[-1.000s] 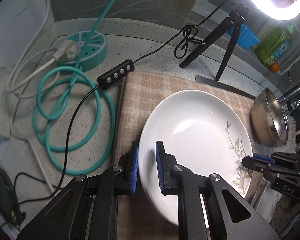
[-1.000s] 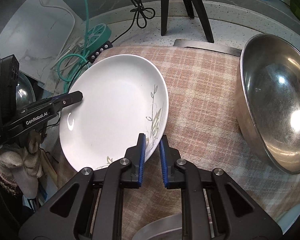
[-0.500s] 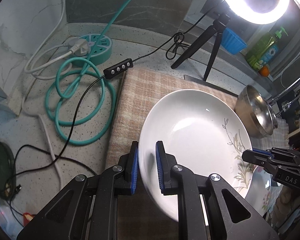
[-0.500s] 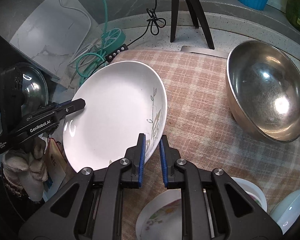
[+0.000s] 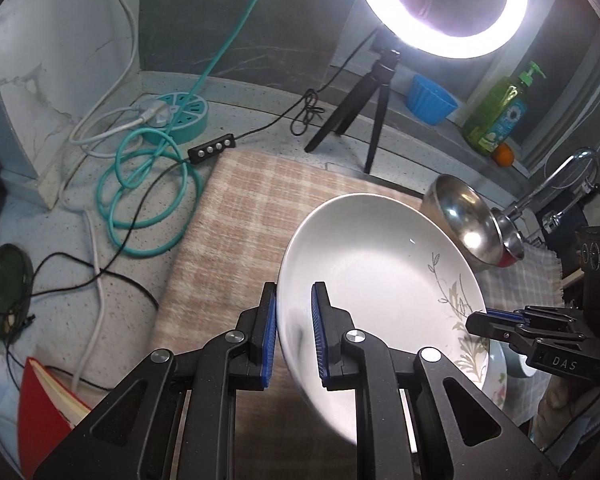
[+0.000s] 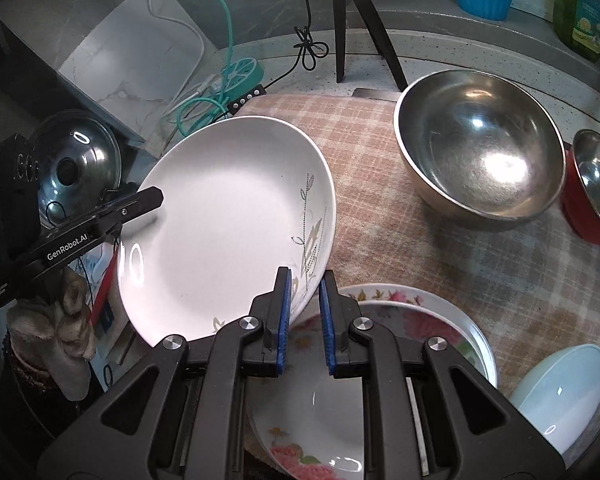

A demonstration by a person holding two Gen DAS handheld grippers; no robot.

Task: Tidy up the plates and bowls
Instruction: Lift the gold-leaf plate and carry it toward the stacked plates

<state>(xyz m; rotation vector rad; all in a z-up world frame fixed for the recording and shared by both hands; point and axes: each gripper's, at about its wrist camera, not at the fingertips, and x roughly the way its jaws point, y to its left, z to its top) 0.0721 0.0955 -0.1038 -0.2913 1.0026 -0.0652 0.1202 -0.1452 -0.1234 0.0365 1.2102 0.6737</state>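
Note:
A white plate with a leaf print (image 5: 380, 276) is held in the air above the checked cloth (image 5: 252, 208), gripped at opposite rims by both grippers. My left gripper (image 5: 294, 336) is shut on its left rim. My right gripper (image 6: 303, 320) is shut on its right rim near the leaf print (image 6: 228, 216). Below it in the right wrist view lie a flowered plate (image 6: 412, 312) and a smaller flowered dish (image 6: 312, 428). The right gripper also shows in the left wrist view (image 5: 480, 320), and the left gripper in the right wrist view (image 6: 152, 200).
A large steel bowl (image 6: 480, 148), a red-sided steel bowl (image 6: 592, 188) and a pale blue bowl (image 6: 560, 392) sit on the cloth. A ring light on a tripod (image 5: 440, 4), teal cable (image 5: 148, 184), power strip (image 5: 176, 116), soap bottle (image 5: 500, 112) and pot lid (image 6: 76, 168) surround it.
Both grippers have lifted the white plate up and back from the cloth. The flowered plates and more bowls have come into view beneath.

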